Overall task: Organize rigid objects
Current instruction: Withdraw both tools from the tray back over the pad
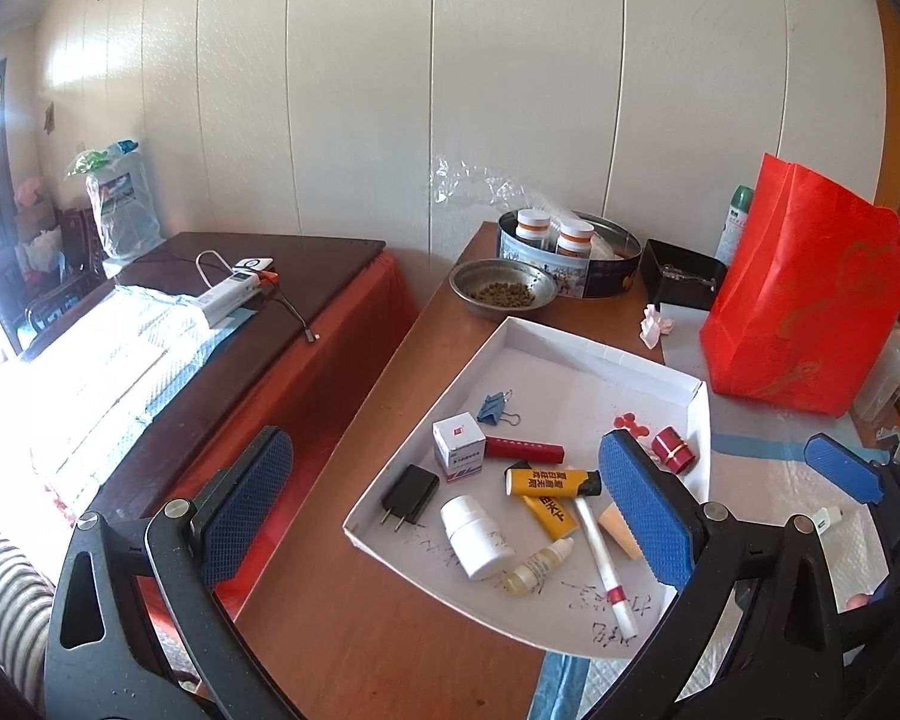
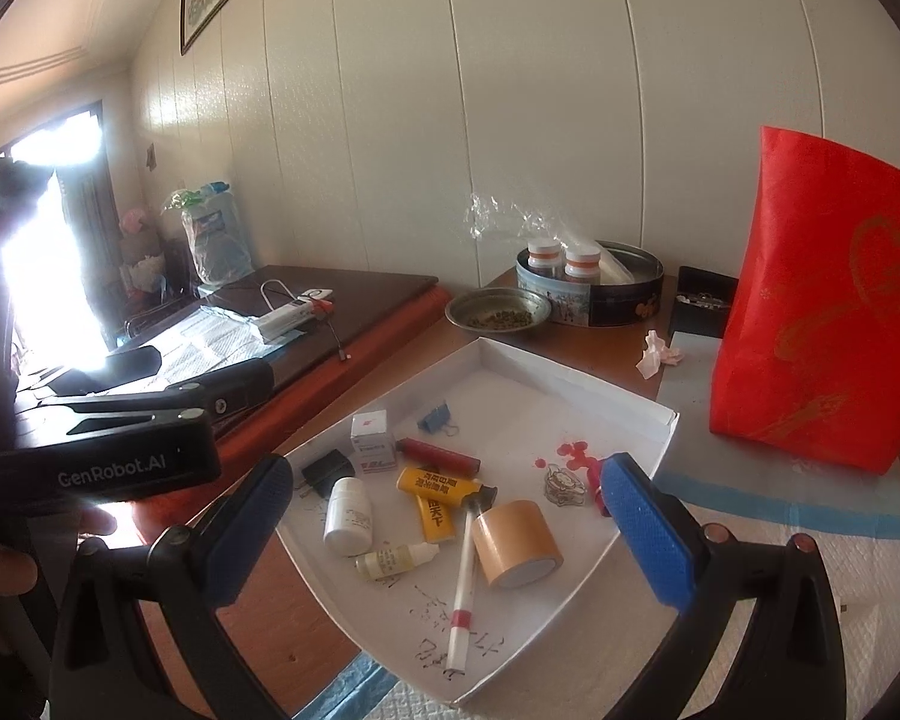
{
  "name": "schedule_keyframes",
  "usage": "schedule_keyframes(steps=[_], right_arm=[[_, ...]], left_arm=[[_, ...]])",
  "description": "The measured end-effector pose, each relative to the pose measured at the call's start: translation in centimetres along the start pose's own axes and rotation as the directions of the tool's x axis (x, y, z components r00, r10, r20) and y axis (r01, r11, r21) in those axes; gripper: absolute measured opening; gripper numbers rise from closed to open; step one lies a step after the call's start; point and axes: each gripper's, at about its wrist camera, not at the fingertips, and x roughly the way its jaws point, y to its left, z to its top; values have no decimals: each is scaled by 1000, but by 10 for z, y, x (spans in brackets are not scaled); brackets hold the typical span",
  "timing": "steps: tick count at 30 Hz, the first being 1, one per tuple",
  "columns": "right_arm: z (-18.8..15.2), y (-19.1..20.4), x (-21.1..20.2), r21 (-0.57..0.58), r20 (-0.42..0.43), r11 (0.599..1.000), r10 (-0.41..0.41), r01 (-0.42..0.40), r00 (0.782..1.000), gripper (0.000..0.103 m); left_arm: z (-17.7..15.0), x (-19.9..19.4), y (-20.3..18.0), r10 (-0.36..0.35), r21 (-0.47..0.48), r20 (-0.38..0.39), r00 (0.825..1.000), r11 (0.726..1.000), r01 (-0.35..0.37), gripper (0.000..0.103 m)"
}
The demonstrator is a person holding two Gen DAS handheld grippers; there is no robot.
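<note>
A shallow white tray (image 1: 576, 348) on the brown table holds several small items: a black plug (image 1: 410, 495), a white pill bottle (image 1: 477, 537), a dropper bottle (image 1: 537, 567), yellow lighters (image 1: 549, 483), a red tube (image 1: 525, 450), a small white box (image 1: 459, 447), a blue binder clip (image 1: 495, 408), a white pen (image 1: 603, 558) and a tan tape roll (image 2: 516, 543). My left gripper (image 1: 444, 441) hovers above the tray's near side, open and empty. My right gripper (image 2: 447, 465) also stands wide open above the tray, nothing between its pads.
A red bag (image 1: 810, 300) stands right of the tray. Behind it are a metal bowl of pellets (image 1: 504, 294), a round tin with bottles (image 1: 570, 252), a black box (image 1: 684, 273) and a crumpled tissue (image 1: 654, 324). A lower dark table (image 1: 330, 252) lies left.
</note>
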Motion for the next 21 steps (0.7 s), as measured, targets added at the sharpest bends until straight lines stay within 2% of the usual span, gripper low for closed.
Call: schedule_keyframes(steps=[12, 21], right_arm=[[-10, -15, -26, 19, 8, 998, -52, 51, 999, 103], [-24, -65, -52, 109, 1, 981, -159, 158, 987, 103]], left_arm=[[-6, -17, -27, -43, 28, 9, 999, 999, 43, 103], [-14, -9, -88, -124, 101, -40, 991, 987, 128, 103]])
